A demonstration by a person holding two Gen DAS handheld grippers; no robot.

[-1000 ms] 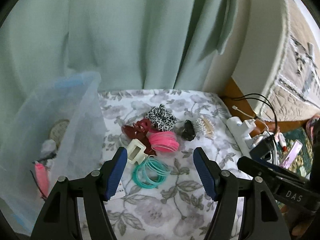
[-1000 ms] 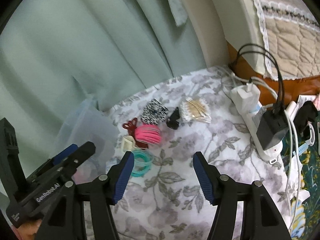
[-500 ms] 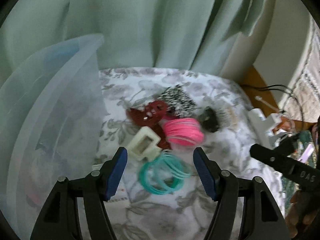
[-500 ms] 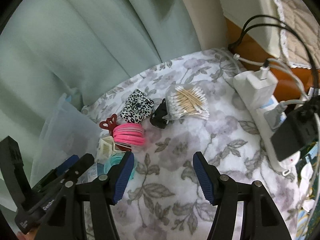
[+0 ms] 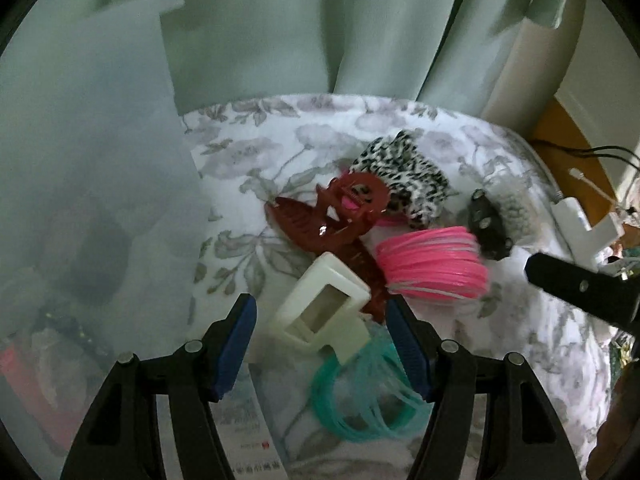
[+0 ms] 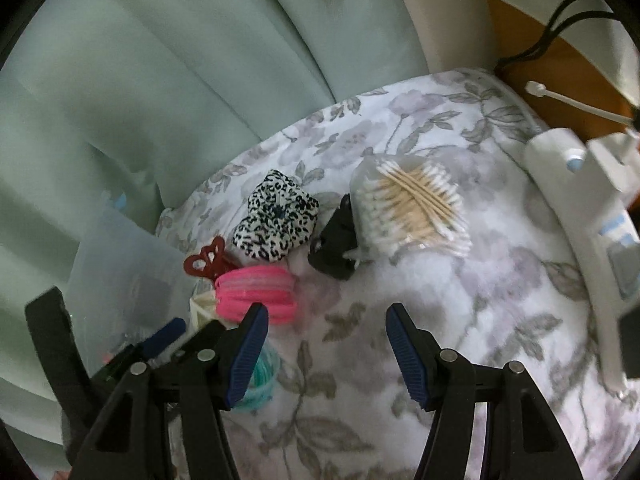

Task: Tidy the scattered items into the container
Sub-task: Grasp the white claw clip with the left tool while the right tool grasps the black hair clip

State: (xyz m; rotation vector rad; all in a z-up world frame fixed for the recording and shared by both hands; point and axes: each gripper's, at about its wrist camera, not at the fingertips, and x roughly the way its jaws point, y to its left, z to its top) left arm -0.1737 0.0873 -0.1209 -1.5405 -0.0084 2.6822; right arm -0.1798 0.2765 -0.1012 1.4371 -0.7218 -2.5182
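My left gripper (image 5: 320, 340) is open and low over the floral cloth. A cream claw clip (image 5: 324, 312) lies between its jaws, with a gap to each pad. Teal hair ties (image 5: 360, 400) lie just under it. Behind are a dark red claw clip (image 5: 332, 216), pink hair ties (image 5: 432, 264), a leopard scrunchie (image 5: 400, 184) and a black clip (image 5: 486, 224). The translucent container (image 5: 80, 160) stands close on the left. My right gripper (image 6: 326, 340) is open over bare cloth, short of the black clip (image 6: 336, 248) and a cotton swab pack (image 6: 412, 208).
A pale green curtain (image 6: 180, 80) hangs behind the cloth. A white power strip (image 6: 580, 200) with plugs and cables runs along the right edge. The container (image 6: 128, 272) holds several small items. A printed paper slip (image 5: 248, 432) lies under the left gripper.
Both grippers have sunk closer to the items. The cream clip has come between the left jaws. The black clip and swab pack have grown larger ahead of the right gripper.
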